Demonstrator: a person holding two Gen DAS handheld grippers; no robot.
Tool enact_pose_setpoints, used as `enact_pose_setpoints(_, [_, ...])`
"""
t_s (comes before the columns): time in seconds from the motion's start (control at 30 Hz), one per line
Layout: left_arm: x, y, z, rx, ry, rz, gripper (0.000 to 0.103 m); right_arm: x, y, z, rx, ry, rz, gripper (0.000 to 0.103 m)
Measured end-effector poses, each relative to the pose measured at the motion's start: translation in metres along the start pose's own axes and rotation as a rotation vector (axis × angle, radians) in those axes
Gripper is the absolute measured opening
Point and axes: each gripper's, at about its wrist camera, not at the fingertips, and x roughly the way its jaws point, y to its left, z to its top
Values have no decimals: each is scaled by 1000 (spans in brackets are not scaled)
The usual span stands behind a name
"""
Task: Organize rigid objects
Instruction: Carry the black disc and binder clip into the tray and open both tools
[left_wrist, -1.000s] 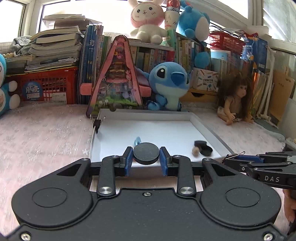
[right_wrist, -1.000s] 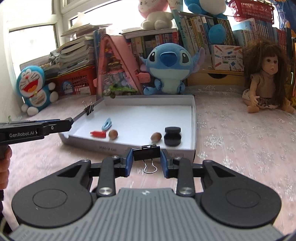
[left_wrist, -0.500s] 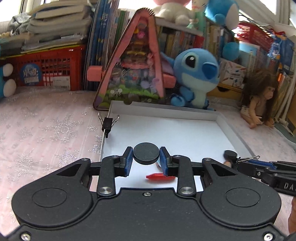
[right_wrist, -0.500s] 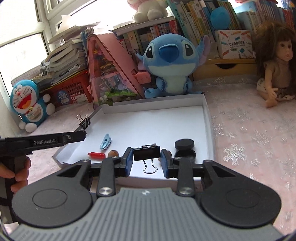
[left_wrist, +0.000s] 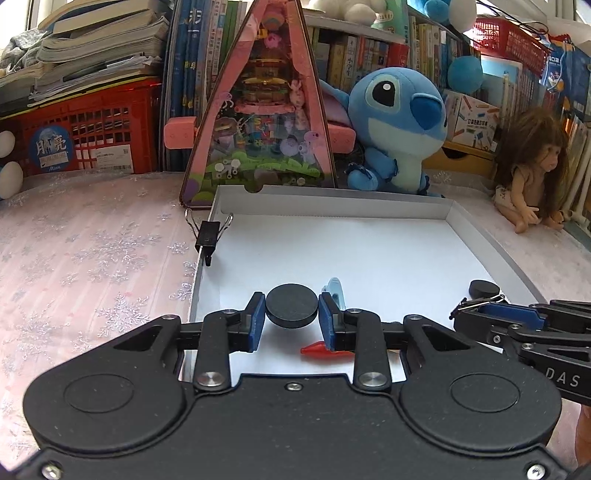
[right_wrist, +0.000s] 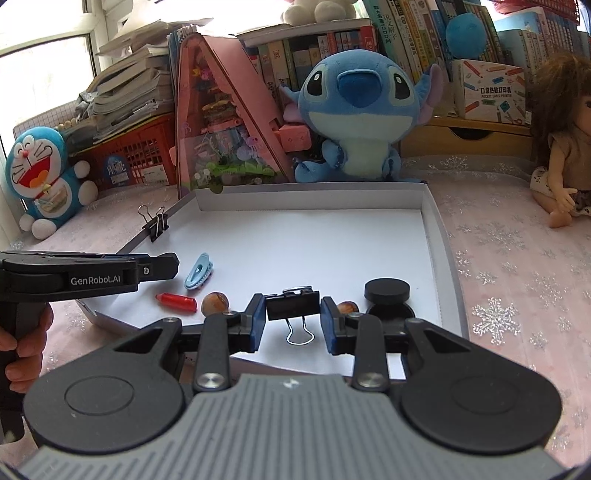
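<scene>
Gripping a flat round black disc (left_wrist: 291, 305) between its blue pads, the left gripper (left_wrist: 291, 319) hangs over the near left corner of the shallow white cardboard tray (right_wrist: 441, 236). On the tray floor lie a light blue plastic clip (right_wrist: 198, 270), a small red cap (right_wrist: 176, 302), two brown nuts (right_wrist: 215, 302) and a black round lidded pot (right_wrist: 388, 298). At right, the right gripper (right_wrist: 292, 322) is clamped on a black metal binder clip (right_wrist: 293, 309) above the tray's near edge.

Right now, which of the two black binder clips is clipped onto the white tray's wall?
The black binder clip on the shallow white cardboard tray's left wall, wire handles raised. The other black binder clip is gripped in the right claw above the tray.
</scene>
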Motion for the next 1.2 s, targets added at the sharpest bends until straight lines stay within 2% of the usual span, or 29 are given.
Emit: enact_pose_setpoints(1.2, [7,-11,-9,89,-8,36,29,13,4,-1,-18,19,-2,37])
